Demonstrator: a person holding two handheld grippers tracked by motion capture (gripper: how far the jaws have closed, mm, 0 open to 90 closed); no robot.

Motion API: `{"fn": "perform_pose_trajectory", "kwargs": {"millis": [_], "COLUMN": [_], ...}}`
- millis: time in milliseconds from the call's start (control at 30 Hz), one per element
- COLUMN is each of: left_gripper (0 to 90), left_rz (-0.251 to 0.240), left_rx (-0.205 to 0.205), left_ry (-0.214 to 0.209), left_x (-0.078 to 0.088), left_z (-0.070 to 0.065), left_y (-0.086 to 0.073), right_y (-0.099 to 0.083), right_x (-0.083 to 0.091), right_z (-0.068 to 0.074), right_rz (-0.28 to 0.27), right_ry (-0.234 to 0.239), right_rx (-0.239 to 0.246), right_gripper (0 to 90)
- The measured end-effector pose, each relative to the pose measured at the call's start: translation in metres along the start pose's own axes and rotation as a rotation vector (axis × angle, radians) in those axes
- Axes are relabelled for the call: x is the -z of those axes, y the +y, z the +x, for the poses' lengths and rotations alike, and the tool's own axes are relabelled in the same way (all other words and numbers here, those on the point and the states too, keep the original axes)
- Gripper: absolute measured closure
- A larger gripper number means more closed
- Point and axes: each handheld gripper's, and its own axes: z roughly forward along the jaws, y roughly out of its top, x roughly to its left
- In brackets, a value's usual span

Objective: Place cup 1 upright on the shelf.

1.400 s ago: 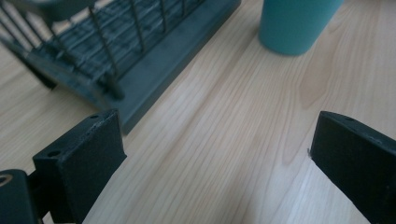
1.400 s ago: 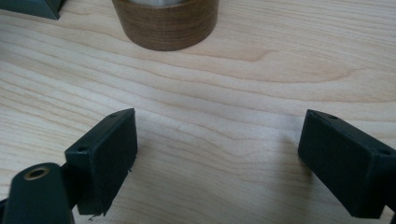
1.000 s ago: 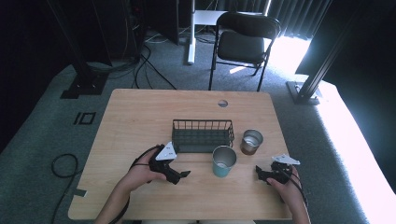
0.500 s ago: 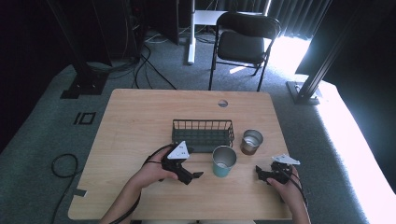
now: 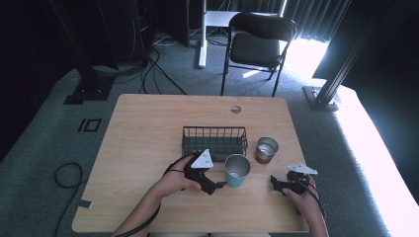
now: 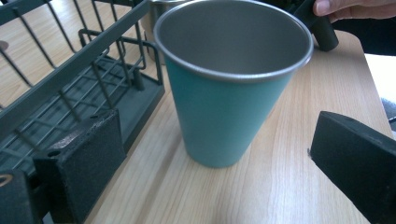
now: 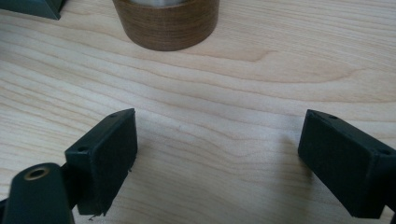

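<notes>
A teal metal cup (image 5: 236, 171) (image 6: 229, 88) stands upright on the wooden table (image 5: 148, 128), just in front of a dark wire basket (image 5: 214, 141) (image 6: 70, 93). My left gripper (image 5: 217, 185) (image 6: 219, 163) is open, its jaws spread on either side of the cup's base and not touching it. A brown wood-look cup (image 5: 266, 149) (image 7: 166, 21) stands to the right of the basket. Resting low on the table in front of that cup, my right gripper (image 5: 274, 183) (image 7: 217, 161) is open with nothing between its jaws.
A round cable hole (image 5: 235, 109) lies near the table's far edge. Behind the table stands a black folding chair (image 5: 259, 42). Cables (image 5: 66, 175) trail on the grey carpet at the left.
My left gripper has moved right across the table and now sits close up to the teal cup. The right gripper has stayed in place.
</notes>
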Motion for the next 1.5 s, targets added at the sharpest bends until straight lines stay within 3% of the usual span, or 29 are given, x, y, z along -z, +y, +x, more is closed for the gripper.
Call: {"fn": "perform_pose_trajectory", "kwargs": {"millis": [567,1267,1500], "left_gripper": [3.4,3.4,11.1], "left_rz": [-0.014,-0.049,-0.051], "left_rx": [-0.01,-0.021,-0.014], "left_ry": [-0.027,-0.053,-0.047], "left_x": [-0.03,-0.054,-0.056], "left_z": [-0.003,-0.006,-0.008], "left_y": [0.011,0.021,0.024], "right_y": [0.0,0.0,0.0], "right_x": [0.0,0.0,0.0], "right_z": [0.0,0.0,0.0], "right_rz": [0.0,0.0,0.001], "right_ry": [0.0,0.0,0.0], "right_rx": [-0.001,0.0,0.0], "right_gripper": [11.5,11.5,11.5]}}
